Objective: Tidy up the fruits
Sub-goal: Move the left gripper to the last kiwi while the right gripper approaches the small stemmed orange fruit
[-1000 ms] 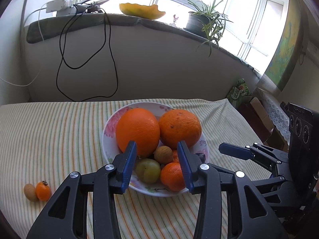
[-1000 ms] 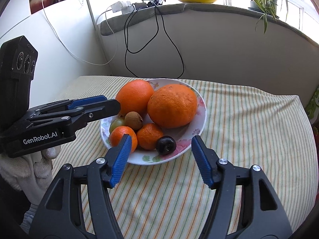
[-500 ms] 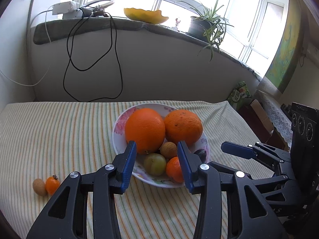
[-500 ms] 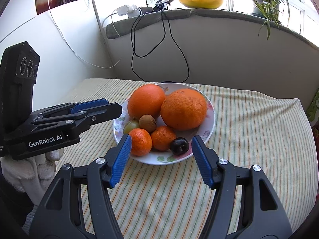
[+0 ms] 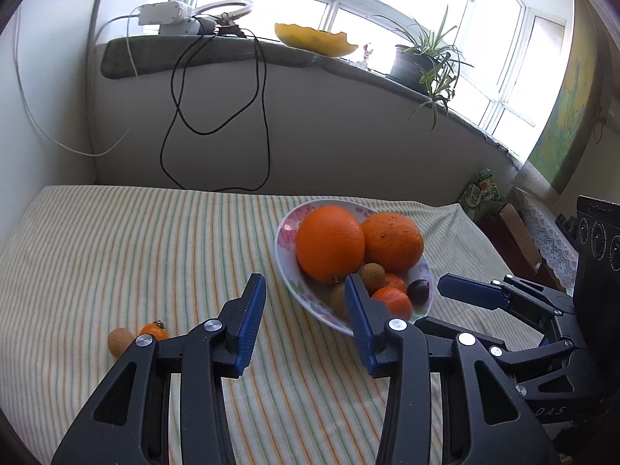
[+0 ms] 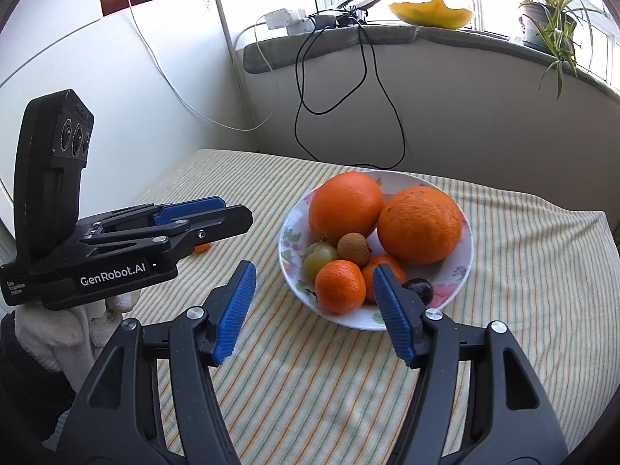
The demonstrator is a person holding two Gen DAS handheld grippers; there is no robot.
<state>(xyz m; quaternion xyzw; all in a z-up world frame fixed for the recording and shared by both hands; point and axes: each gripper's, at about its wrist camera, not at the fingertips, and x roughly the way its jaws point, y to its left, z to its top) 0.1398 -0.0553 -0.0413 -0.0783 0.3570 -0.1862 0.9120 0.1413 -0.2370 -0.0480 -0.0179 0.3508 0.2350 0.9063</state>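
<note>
A floral plate (image 5: 286, 232) (image 6: 463, 275) on the striped cloth holds two big oranges (image 5: 330, 245) (image 6: 419, 224), small mandarins (image 6: 340, 286), a green grape (image 6: 318, 259), a brown longan (image 6: 353, 248) and a dark plum (image 6: 420, 288). A loose longan (image 5: 119, 341) and a small orange tomato (image 5: 154, 330) lie on the cloth at the left. My left gripper (image 5: 305, 296) is open and empty, left of the plate. My right gripper (image 6: 313, 287) is open and empty in front of the plate.
The striped cloth (image 5: 155, 240) covers the table against a wall. Black cables (image 5: 217, 116) hang from the windowsill, which carries a yellow dish (image 5: 316, 38) and a potted plant (image 5: 422, 62). Boxes (image 5: 503, 224) stand beyond the table's right edge.
My left gripper has swung left, away from the plate and towards the loose longan and tomato. My right gripper has shifted left a little. Both stay open.
</note>
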